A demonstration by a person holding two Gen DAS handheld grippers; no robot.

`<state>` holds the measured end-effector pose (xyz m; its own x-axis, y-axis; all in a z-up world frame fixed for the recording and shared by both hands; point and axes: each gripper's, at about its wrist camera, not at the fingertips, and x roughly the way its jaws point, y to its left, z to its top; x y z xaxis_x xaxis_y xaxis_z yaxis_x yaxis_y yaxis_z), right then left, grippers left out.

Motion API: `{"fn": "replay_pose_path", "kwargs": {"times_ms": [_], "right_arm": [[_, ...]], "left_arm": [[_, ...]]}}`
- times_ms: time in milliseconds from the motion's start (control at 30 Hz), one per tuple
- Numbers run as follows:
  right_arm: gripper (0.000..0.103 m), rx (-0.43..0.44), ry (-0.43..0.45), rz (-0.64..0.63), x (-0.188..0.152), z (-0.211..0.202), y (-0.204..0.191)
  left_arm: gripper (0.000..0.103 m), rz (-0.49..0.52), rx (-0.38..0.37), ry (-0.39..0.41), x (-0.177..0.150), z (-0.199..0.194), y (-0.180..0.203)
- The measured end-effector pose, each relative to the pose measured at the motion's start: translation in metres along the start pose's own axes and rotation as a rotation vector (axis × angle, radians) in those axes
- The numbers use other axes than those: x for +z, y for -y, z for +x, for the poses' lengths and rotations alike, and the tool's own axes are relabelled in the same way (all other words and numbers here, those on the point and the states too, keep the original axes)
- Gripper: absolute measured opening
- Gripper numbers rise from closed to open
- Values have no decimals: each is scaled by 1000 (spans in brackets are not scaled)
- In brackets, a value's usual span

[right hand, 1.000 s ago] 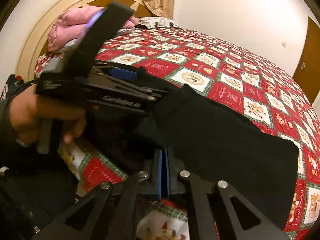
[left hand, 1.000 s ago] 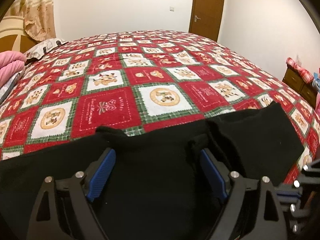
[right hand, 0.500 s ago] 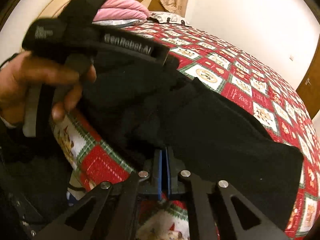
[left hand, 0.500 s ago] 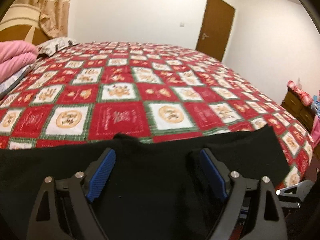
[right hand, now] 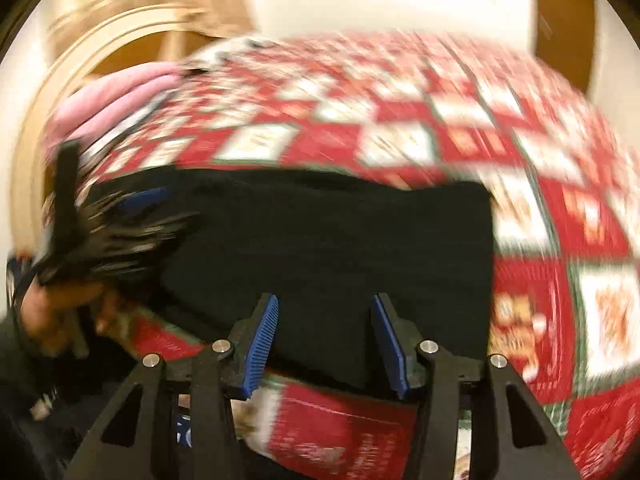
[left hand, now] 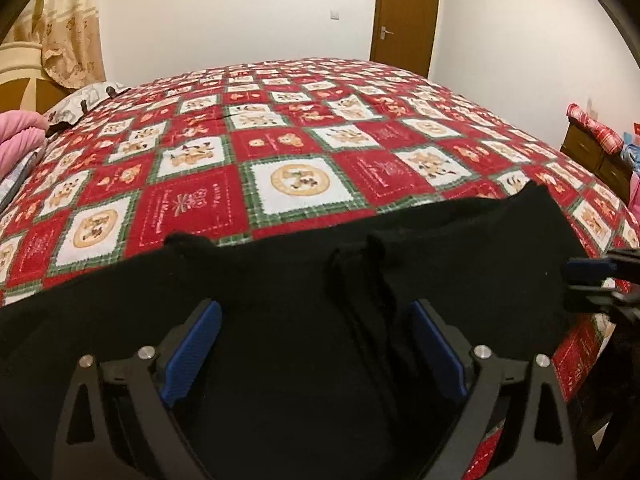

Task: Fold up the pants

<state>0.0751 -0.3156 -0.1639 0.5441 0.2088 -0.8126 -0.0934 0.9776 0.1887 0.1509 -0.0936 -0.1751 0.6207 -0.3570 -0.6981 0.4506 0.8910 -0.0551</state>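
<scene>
A: Where are the pants [left hand: 304,320] lying?

B: Flat across the near edge of the bed [left hand: 280,184], on the red patchwork quilt, already doubled into a dark band.

A: And the left gripper [left hand: 316,344]?

B: It is hovering over the cloth with its jaws spread wide, having just been opening, and nothing is pressing on the pads.

A: The right gripper [right hand: 326,344]?

B: Its jaws have just been opening too; they are standing partway apart above the band's near edge, gripping nothing. That view is blurring.

A: So which step?

B: Letting go after a fold, I judge. Next, each gripper is needing a fresh pinch at one end, carrying it over evenly.
</scene>
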Motion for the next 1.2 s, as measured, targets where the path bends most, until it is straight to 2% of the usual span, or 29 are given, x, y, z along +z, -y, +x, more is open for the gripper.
{"fn": "replay_pose_path", "kwargs": {"times_ms": [33, 133, 233, 333, 500, 633, 800, 900, 933, 1033, 1200], "right_arm": [[51, 19, 13, 4, -1, 1, 3], [51, 1, 26, -30, -1, -5, -5], [51, 50, 146, -30, -3, -24, -9], [51, 53, 217, -59, -5, -37, -14], [52, 75, 227, -112, -6, -31, -30], [52, 66, 218, -161, -9, -25, -42], [52, 77, 226, -202, -15, -23, -51], [52, 76, 230, -225, -17, -22, -57], [52, 75, 227, -233, -18, -20, -59], [53, 64, 219, -250, -20, -16, -62], [53, 64, 213, -269, -24, -13, -66]], "left_arm": [[99, 4, 0, 1, 0, 0, 1], [99, -4, -6, 7, -1, 0, 0], [99, -8, 12, 21, -1, -13, -6], [99, -20, 33, 91, -2, -42, -26], [99, -96, 135, 99, -18, -77, -96], [99, -219, 259, 81, -42, -98, -171], [98, -346, 343, 81, -70, -116, -232], [97, -414, 317, 78, -84, -115, -252], [93, -442, 294, 74, -89, -113, -257], [80, -461, 250, 60, -95, -107, -258], [74, -489, 225, 75, -104, -105, -254]]}}
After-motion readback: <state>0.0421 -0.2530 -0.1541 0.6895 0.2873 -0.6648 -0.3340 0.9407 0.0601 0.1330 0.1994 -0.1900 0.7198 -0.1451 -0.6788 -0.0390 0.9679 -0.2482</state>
